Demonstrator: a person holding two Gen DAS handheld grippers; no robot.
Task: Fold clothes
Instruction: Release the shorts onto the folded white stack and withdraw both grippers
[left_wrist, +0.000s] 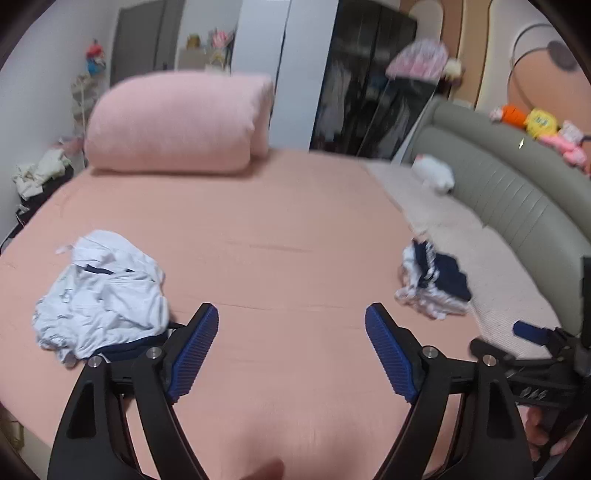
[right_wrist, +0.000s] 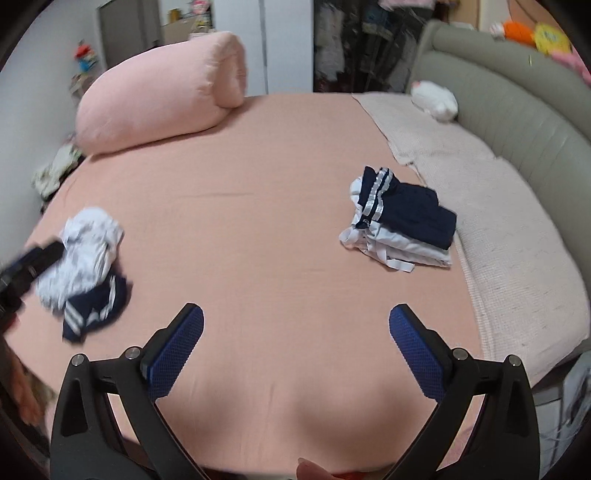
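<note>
Now both the left gripper and the right gripper hold their jaws wide and empty above the pink bed sheet. The crumpled white-and-navy cotton garment lies left of the left jaws, and the folded navy-and-white stack lies ahead and right of the right jaws. A careless grasp could pinch the sheet together with the garment.

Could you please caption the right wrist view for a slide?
Open right gripper over pink bed; folded stack right, crumpled clothes left.

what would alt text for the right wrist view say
An open, empty right tool hovers over a pink bed sheet. A folded navy and white clothes stack lies to the right, a crumpled white and navy pile to the left, a rolled pink duvet behind.
</note>
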